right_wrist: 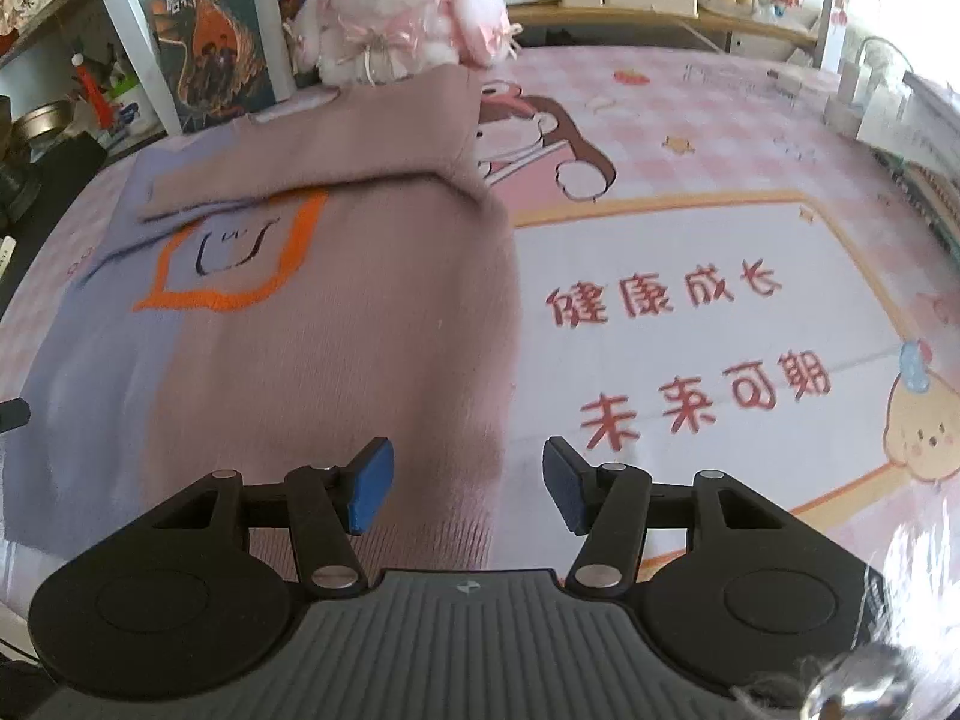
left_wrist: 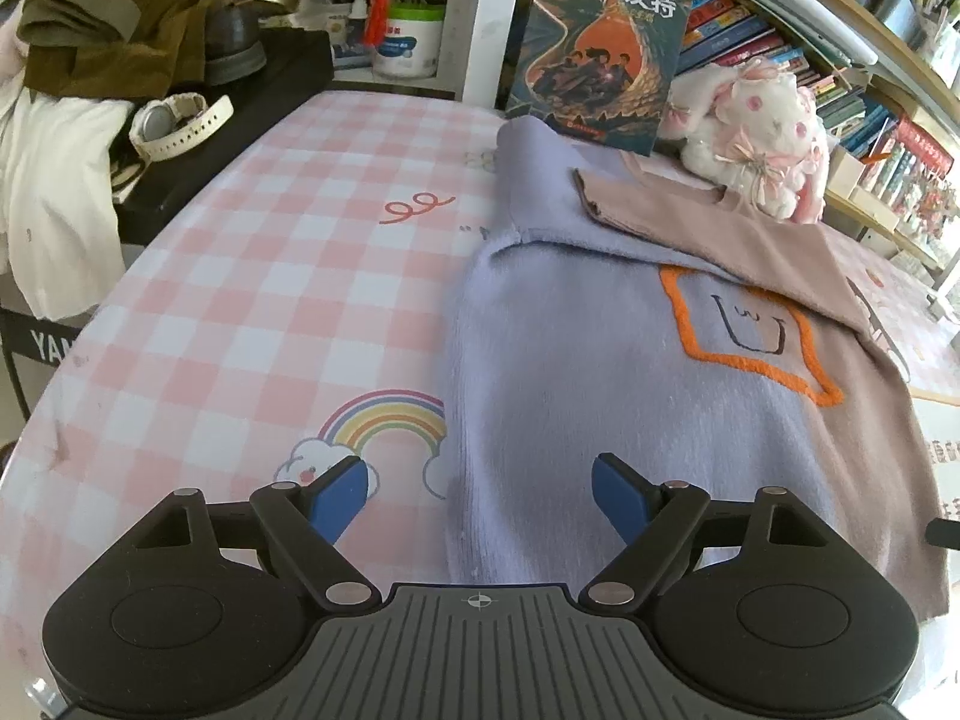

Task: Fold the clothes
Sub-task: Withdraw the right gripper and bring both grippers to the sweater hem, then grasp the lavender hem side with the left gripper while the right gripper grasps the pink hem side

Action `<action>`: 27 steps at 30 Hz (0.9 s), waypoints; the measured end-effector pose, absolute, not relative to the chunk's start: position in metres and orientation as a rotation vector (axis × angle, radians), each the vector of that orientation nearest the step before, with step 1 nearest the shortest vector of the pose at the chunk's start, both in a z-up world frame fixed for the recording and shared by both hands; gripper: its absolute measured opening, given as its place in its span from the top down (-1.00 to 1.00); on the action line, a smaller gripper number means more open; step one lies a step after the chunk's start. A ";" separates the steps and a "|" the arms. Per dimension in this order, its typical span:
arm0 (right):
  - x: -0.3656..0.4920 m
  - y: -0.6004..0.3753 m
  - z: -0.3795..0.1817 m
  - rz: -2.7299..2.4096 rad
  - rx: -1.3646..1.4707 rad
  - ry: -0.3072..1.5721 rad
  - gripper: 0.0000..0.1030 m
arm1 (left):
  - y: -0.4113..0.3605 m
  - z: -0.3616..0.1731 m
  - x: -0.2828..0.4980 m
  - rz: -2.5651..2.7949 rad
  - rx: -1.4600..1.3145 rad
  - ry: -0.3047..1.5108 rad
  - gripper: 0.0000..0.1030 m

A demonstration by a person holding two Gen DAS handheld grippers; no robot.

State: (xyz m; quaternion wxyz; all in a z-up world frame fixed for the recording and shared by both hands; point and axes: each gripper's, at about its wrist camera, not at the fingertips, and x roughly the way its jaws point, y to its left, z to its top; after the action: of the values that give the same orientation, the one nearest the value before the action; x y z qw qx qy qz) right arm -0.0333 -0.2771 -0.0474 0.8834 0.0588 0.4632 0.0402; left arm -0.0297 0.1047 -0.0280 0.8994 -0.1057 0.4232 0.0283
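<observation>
A two-tone sweater, lavender [left_wrist: 558,360] on one half and dusty pink [right_wrist: 336,324] on the other, lies flat on the table with both sleeves folded across its chest. An orange-outlined face patch [left_wrist: 750,330] [right_wrist: 234,252] sits in its middle. My left gripper [left_wrist: 477,495] is open above the sweater's lavender left edge, near the hem. My right gripper [right_wrist: 468,483] is open above the pink right edge, near the hem. Neither holds anything.
The pink checked tablecloth [left_wrist: 270,252] [right_wrist: 690,312] covers the table. A book [left_wrist: 600,42] [right_wrist: 210,36] and a plush rabbit [left_wrist: 756,138] [right_wrist: 390,6] stand behind the sweater. A white watch [left_wrist: 174,126] and piled clothes [left_wrist: 78,30] lie far left. Shelves line the back.
</observation>
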 end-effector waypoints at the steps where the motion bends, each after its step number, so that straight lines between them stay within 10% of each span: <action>1: -0.034 -0.277 -0.048 0.085 0.124 0.967 -0.03 | 0.105 -0.028 -0.030 0.058 -0.225 0.875 -0.60; 14: -0.035 -0.280 -0.051 0.104 0.154 0.993 0.20 | 0.108 -0.034 -0.028 0.038 -0.257 0.908 -0.13; 21: -0.034 -0.279 -0.051 0.131 0.155 0.985 0.70 | 0.103 -0.028 -0.027 0.012 -0.230 0.900 0.85; 27: -0.040 -0.274 -0.033 0.199 0.153 0.893 0.76 | 0.095 -0.010 -0.031 -0.045 -0.195 0.828 0.84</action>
State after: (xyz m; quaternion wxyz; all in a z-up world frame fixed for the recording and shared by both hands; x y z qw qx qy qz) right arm -0.0402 -0.2741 -0.0332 0.8943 0.0737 0.4309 0.0958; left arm -0.0313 0.0955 -0.0099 0.9107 -0.0947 0.4014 -0.0218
